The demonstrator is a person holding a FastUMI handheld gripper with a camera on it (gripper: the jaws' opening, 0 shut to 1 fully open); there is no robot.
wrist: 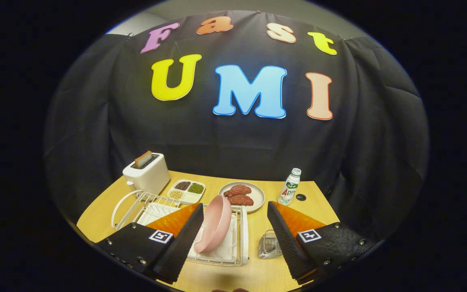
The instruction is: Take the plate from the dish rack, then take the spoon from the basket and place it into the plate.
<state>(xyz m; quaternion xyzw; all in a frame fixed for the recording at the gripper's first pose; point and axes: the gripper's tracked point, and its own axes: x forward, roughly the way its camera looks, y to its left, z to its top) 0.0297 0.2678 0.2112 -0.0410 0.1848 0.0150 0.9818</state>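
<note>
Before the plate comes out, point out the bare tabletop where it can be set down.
Bare wood lies between the dish rack and the basket, under the open gripper. The far side is crowded: toaster, divided tray, meat plate, bottle.

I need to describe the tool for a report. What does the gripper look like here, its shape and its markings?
The gripper has two wedge-shaped fingers that taper forward, their inner faces finely textured. Each finger sits on a dark block with small round screws along its edge, and each block carries one square black-and-white marker tag. No cables can be seen.
</note>
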